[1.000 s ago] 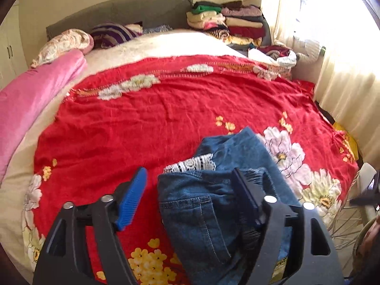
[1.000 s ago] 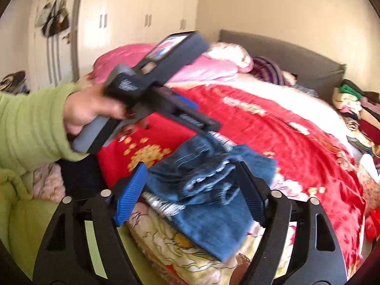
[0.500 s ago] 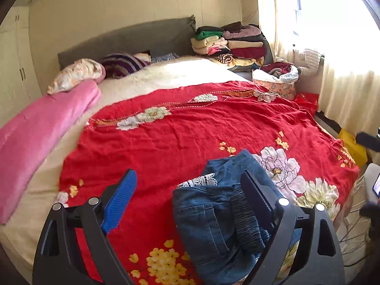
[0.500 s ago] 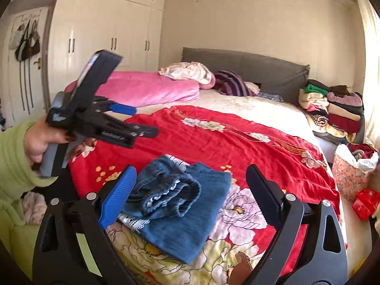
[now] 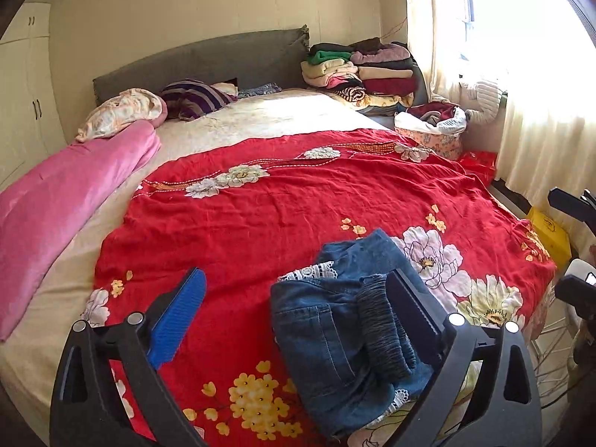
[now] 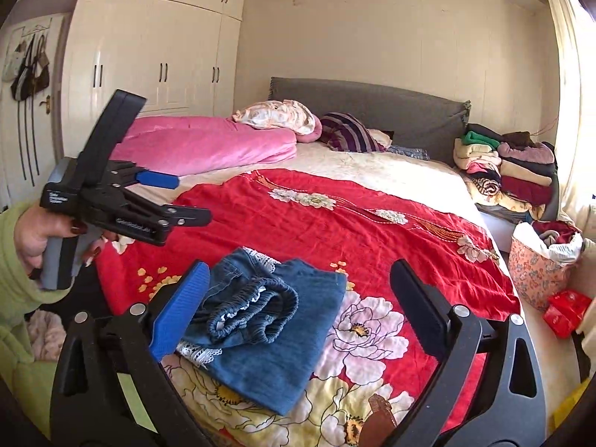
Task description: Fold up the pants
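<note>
Blue denim pants point(image 5: 346, 331) with white lace trim lie folded in a compact bundle on the red floral bedspread point(image 5: 260, 208), near the bed's foot edge. They also show in the right wrist view point(image 6: 268, 320), with the elastic waistband on top. My left gripper point(image 5: 298, 316) is open and empty, held above and behind the pants. It also shows in the right wrist view point(image 6: 186, 201), held in a hand at the left. My right gripper point(image 6: 298, 305) is open and empty, raised above the pants.
A rolled pink quilt point(image 5: 63, 201) lies along the bed's left side. Pillows point(image 5: 160, 104) sit at the grey headboard. A stack of folded clothes point(image 5: 361, 70) stands at the far right corner. A floral basket point(image 6: 540, 264) sits on the floor beside the bed. Wardrobes point(image 6: 149, 48) line the left wall.
Both grippers have pulled back and up from the folded pants, so more of the bed and room shows. The pants stay folded in place.
</note>
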Demonstrator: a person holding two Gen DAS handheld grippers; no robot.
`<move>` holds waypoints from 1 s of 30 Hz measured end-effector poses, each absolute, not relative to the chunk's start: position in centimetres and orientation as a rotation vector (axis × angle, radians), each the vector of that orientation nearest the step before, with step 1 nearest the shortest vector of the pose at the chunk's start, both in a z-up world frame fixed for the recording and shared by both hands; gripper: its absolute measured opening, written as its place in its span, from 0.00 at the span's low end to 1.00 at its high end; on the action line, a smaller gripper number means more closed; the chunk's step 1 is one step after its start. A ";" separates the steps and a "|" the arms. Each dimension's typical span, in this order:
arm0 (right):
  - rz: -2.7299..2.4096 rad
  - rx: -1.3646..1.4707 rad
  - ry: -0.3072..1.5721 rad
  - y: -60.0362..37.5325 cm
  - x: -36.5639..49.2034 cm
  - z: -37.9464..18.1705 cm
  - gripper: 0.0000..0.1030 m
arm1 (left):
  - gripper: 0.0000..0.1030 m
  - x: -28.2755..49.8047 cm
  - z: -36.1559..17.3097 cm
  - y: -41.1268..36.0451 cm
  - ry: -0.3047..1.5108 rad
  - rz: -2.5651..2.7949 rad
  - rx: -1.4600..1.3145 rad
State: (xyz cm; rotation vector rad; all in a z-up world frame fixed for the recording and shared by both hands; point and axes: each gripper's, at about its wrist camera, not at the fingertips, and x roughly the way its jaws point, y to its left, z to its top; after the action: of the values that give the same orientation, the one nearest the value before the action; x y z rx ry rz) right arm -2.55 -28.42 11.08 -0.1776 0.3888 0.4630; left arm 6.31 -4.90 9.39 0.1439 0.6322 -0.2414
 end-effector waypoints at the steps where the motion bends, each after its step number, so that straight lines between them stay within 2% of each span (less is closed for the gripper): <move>1: 0.459 -0.178 0.392 -28.4 -2.5 11.1 0.90 | 0.94 6.2 9.3 -4.9 0.631 -0.240 0.145; 16: 0.304 -0.217 0.517 -27.3 -0.1 9.2 0.91 | 0.96 5.2 7.5 -4.5 0.698 -0.260 0.115; 30: 0.276 -0.193 0.538 -28.5 0.2 8.1 0.91 | 0.96 4.7 6.2 -5.0 0.739 -0.259 0.121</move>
State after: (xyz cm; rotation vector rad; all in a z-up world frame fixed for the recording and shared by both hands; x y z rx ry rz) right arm 0.18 -28.50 8.10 -0.1931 0.5382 0.2756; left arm 4.72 -5.00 6.16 0.1214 0.7395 -0.2586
